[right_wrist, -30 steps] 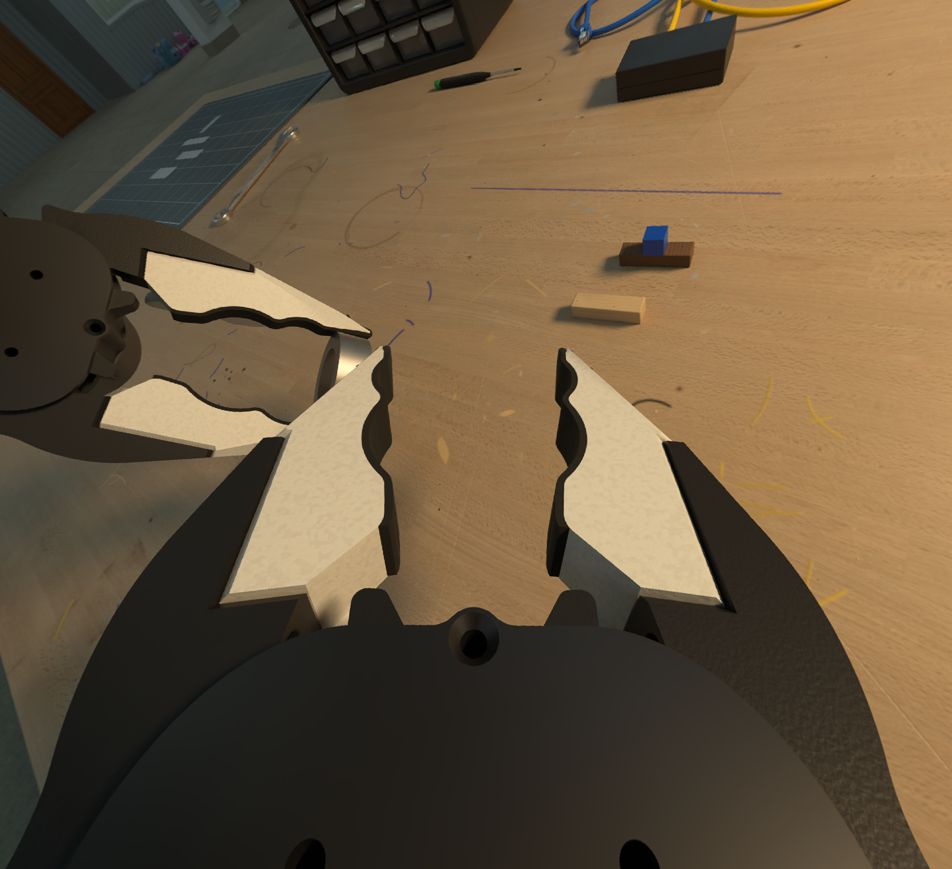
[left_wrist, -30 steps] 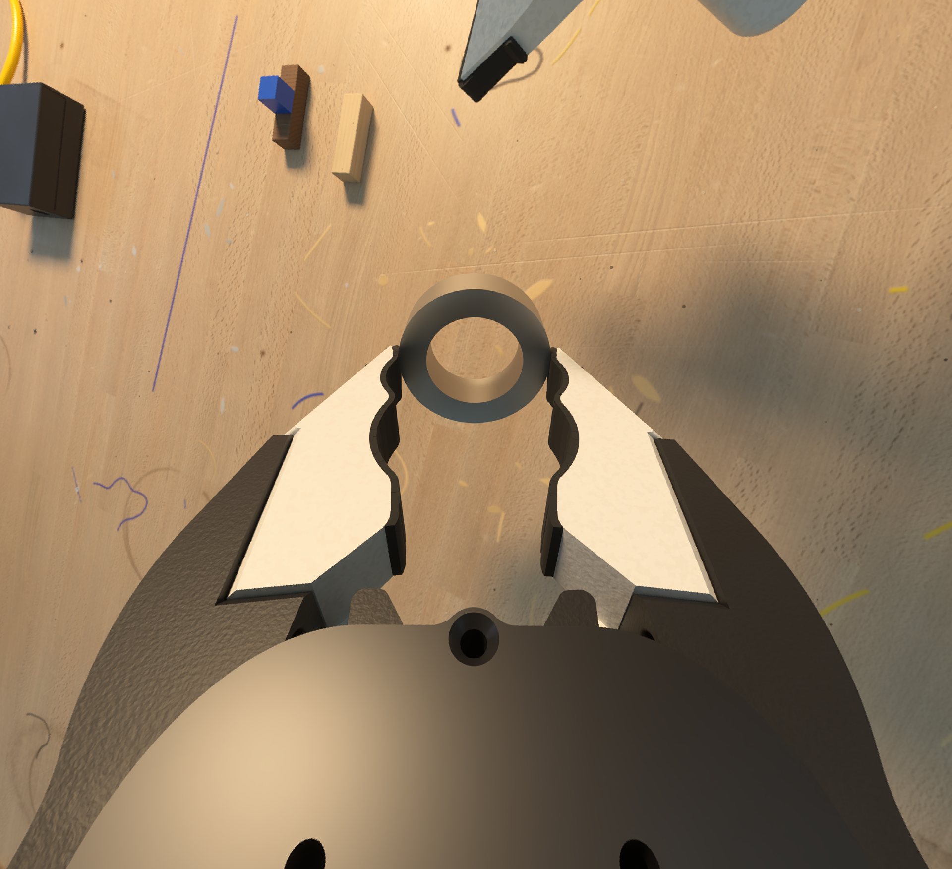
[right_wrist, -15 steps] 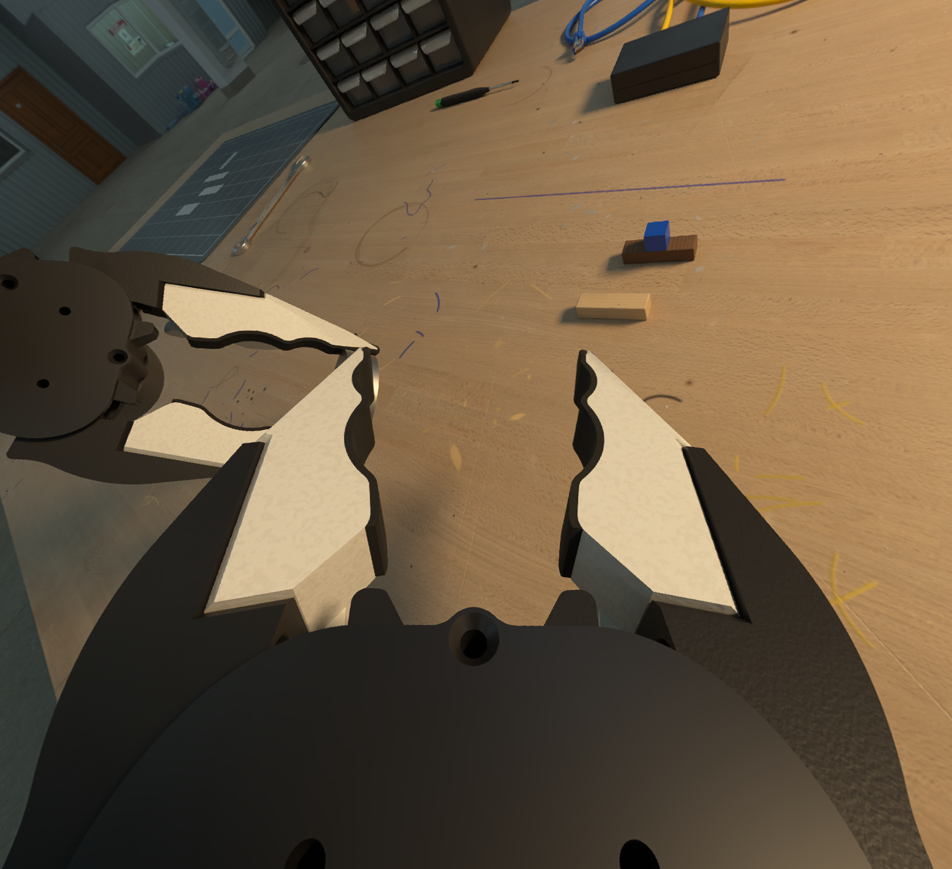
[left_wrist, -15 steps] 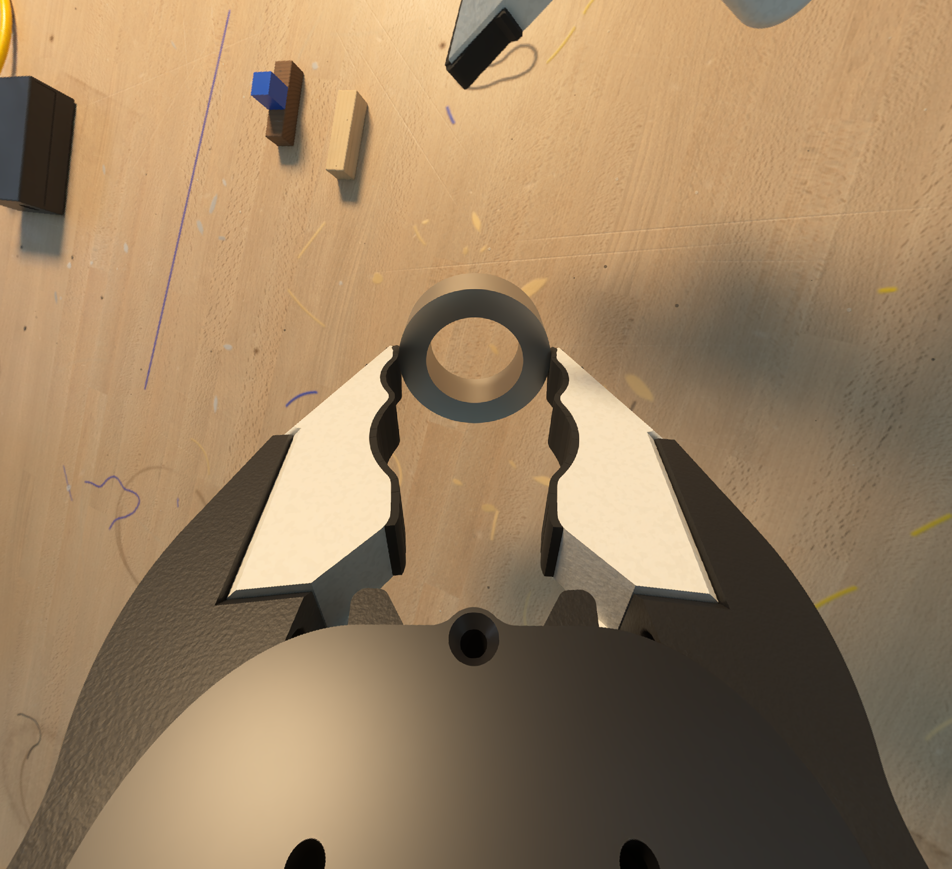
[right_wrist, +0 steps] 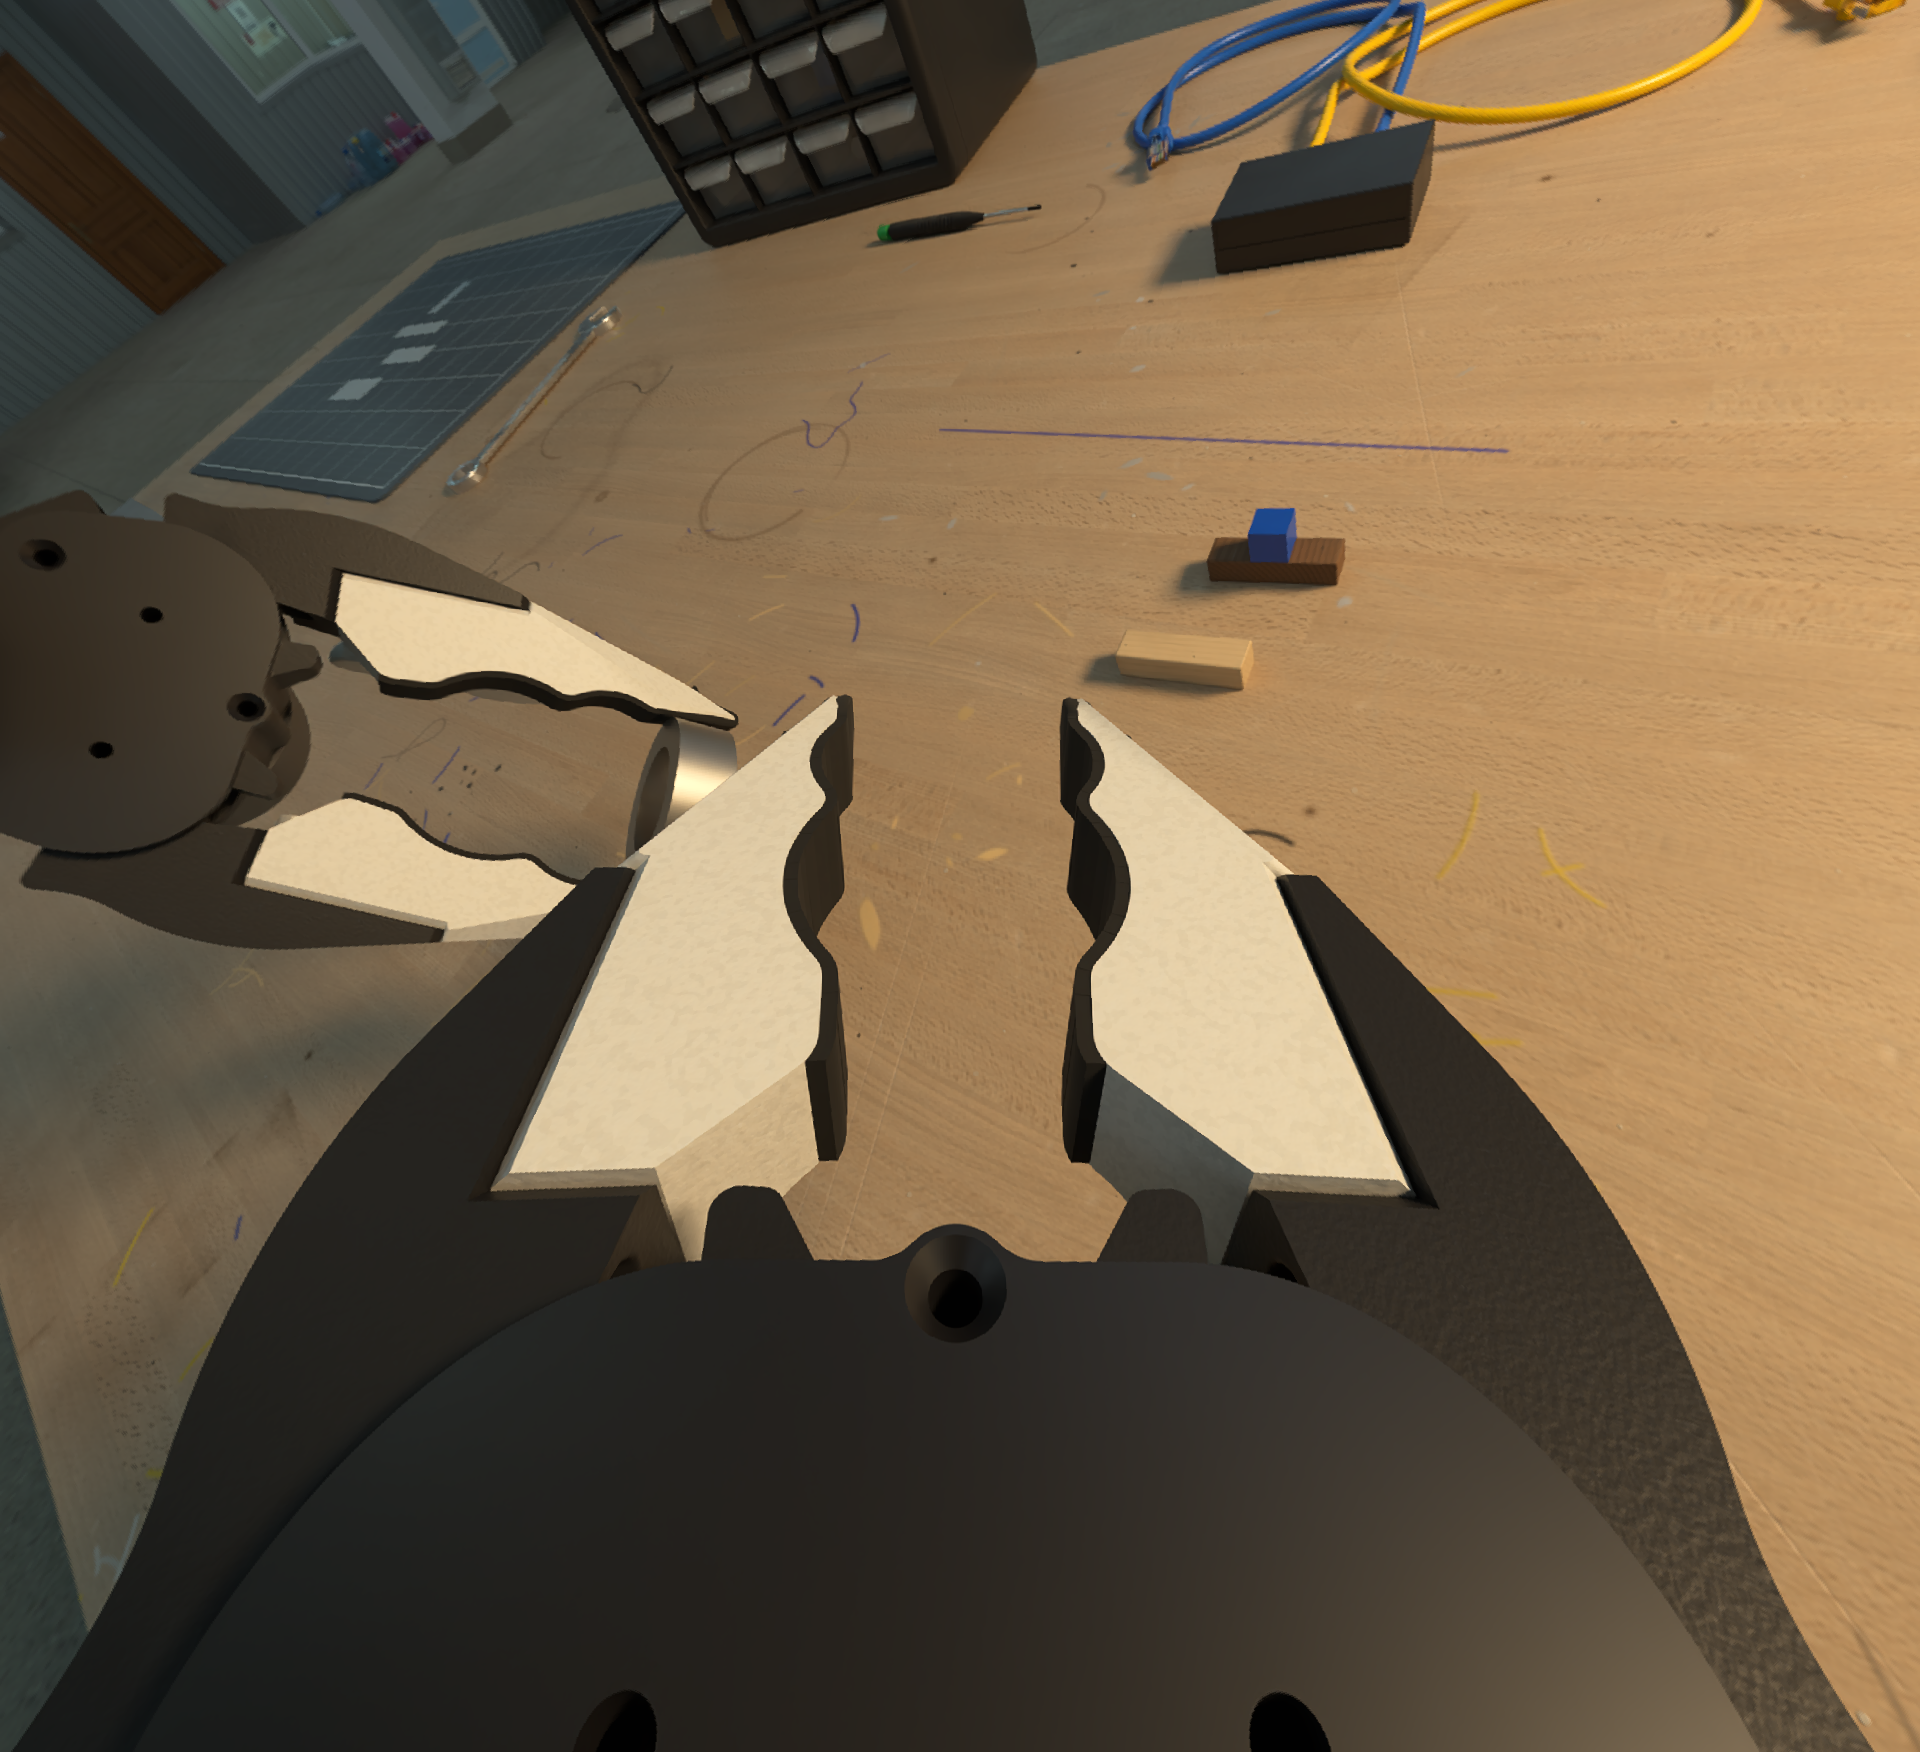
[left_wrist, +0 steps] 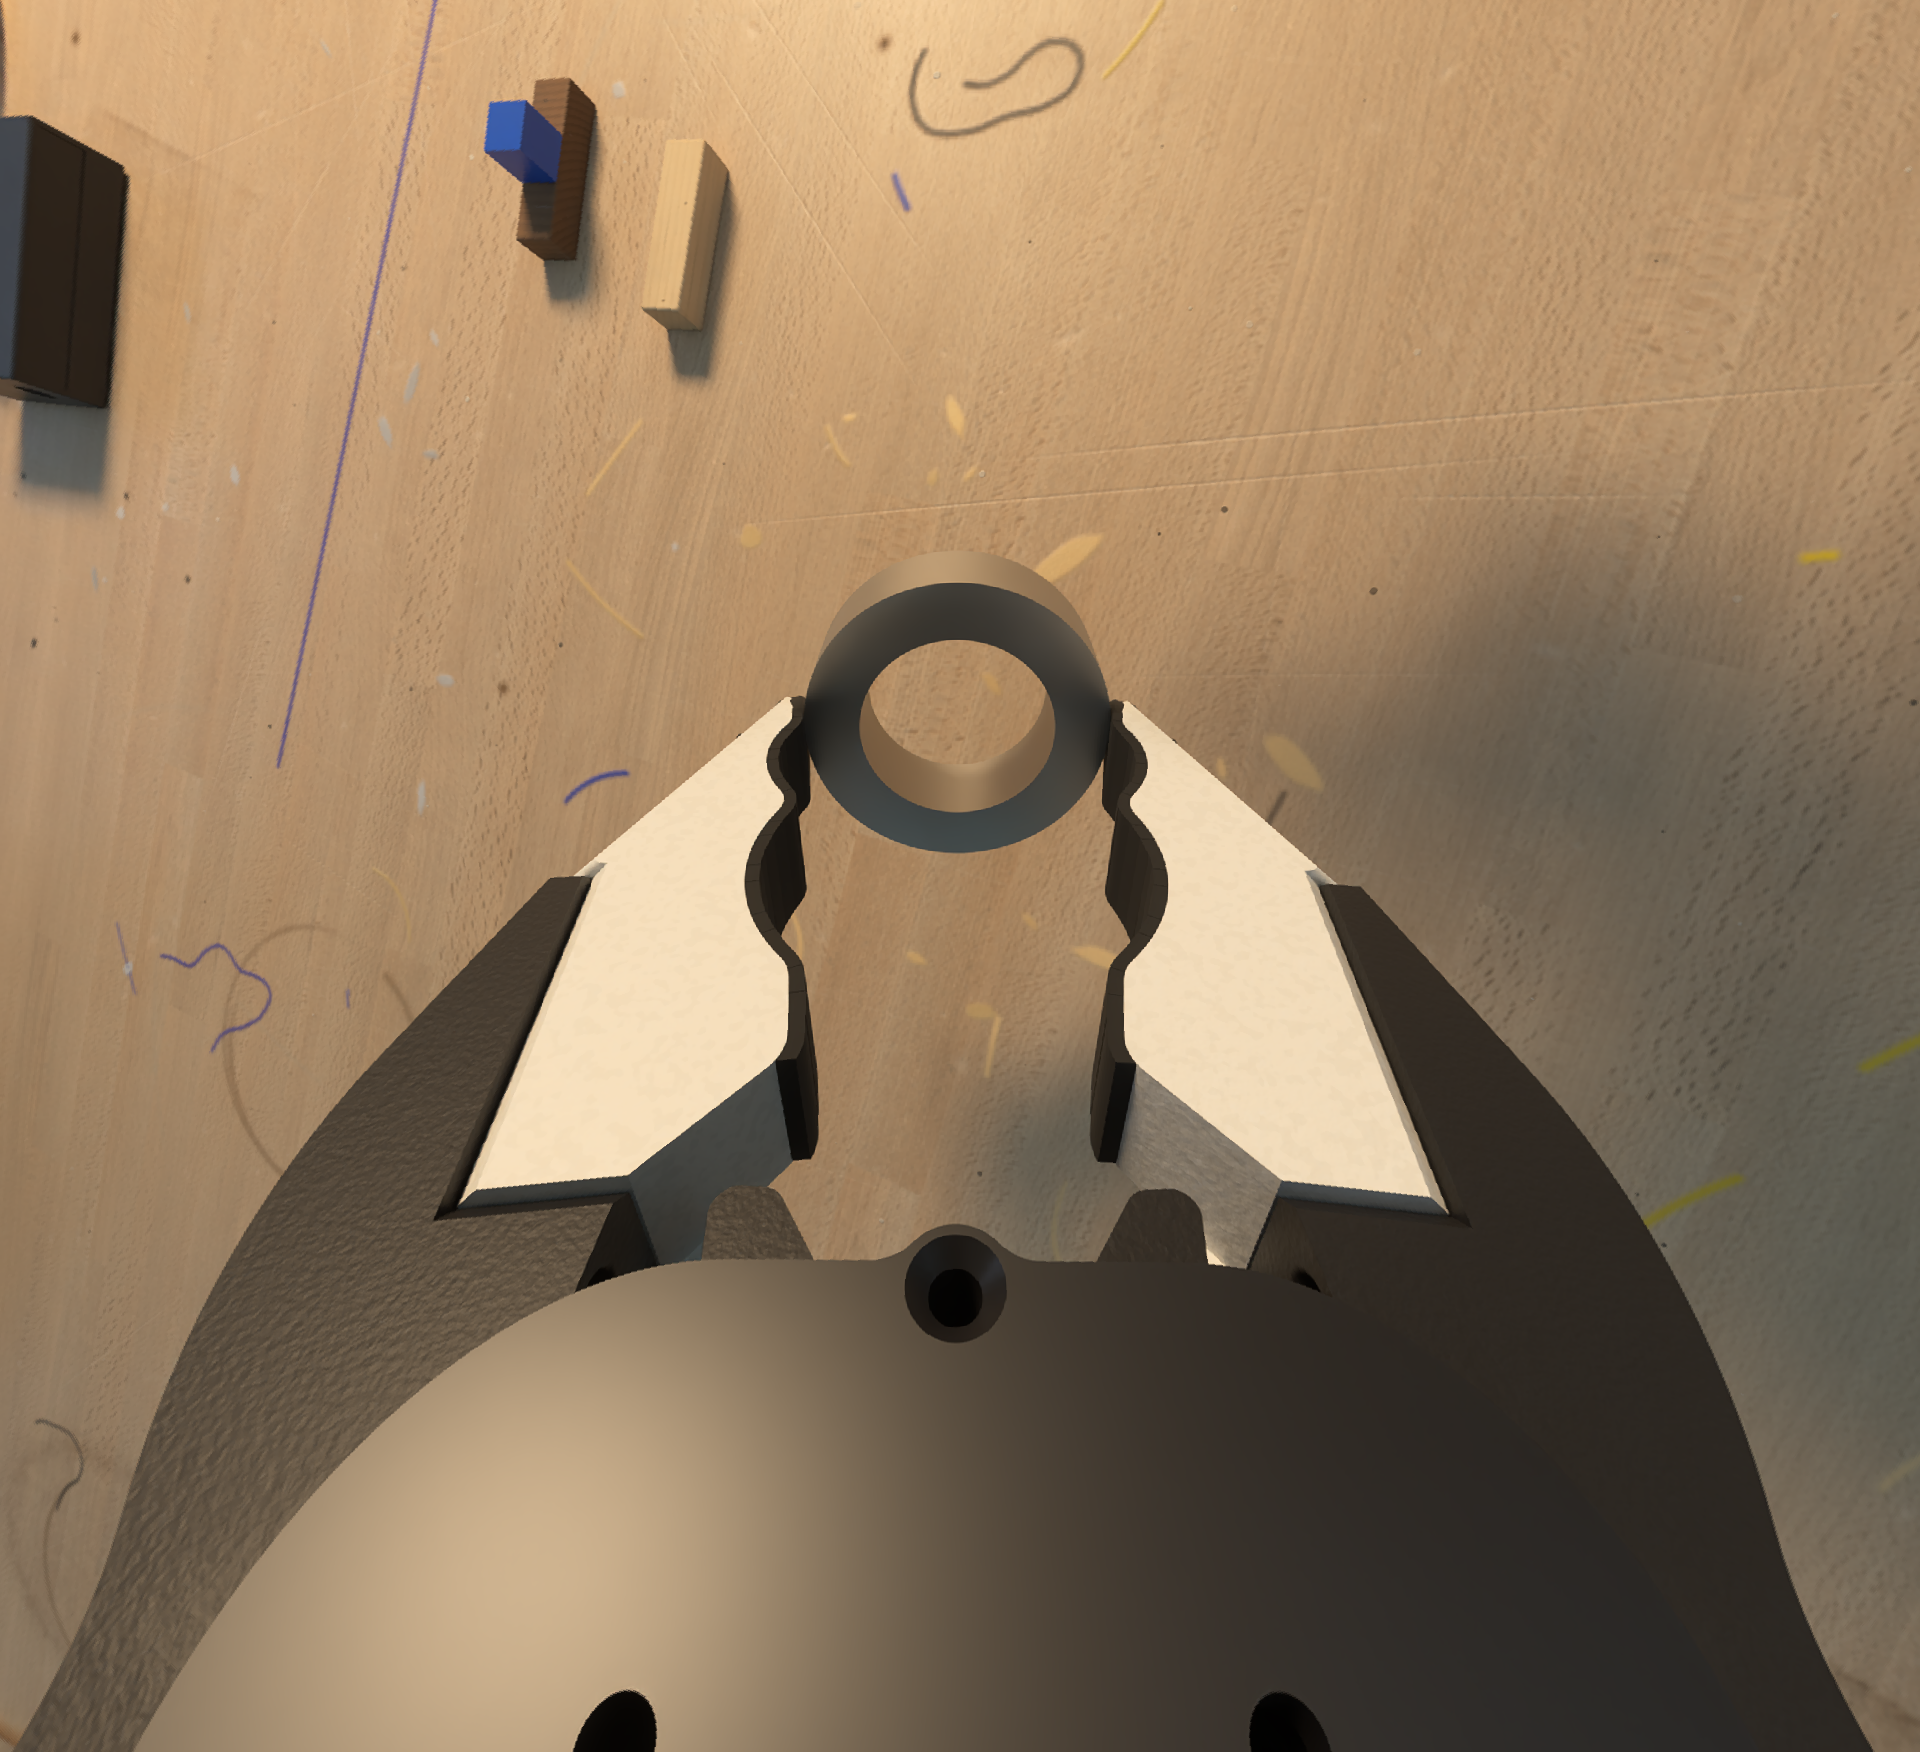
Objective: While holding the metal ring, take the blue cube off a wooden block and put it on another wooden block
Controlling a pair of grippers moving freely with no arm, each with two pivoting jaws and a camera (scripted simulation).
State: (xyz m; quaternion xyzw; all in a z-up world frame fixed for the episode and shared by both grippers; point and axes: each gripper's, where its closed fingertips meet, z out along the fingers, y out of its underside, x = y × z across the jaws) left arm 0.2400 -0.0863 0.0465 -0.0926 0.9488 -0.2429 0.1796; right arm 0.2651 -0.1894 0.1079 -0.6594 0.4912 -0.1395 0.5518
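Observation:
My left gripper [left_wrist: 954, 715] is shut on the metal ring [left_wrist: 954, 700], held at its fingertips above the wooden table. The ring also shows in the right wrist view [right_wrist: 698, 765], between the left gripper's fingers [right_wrist: 540, 663]. The blue cube [left_wrist: 516, 133] sits on a dark wooden block [left_wrist: 559, 170] at the upper left; a light wooden block [left_wrist: 684, 232] lies beside it. In the right wrist view the cube [right_wrist: 1272, 534] on the dark block [right_wrist: 1276, 560] and the light block [right_wrist: 1184, 660] lie ahead to the right. My right gripper [right_wrist: 956, 705] is open and empty, short of them.
A black box [right_wrist: 1320, 196] with blue cable [right_wrist: 1257, 66] and yellow cable [right_wrist: 1558, 40] lies at the far right. A drawer cabinet [right_wrist: 790, 19], a screwdriver [right_wrist: 951, 224], a wrench [right_wrist: 535, 398] and a grey cutting mat [right_wrist: 436, 352] stand farther back. The black box also shows in the left view [left_wrist: 57, 258].
The right gripper has left the top of the left wrist view. In the right view it has swung and its fingers stand closer together. The left gripper still holds the ring.

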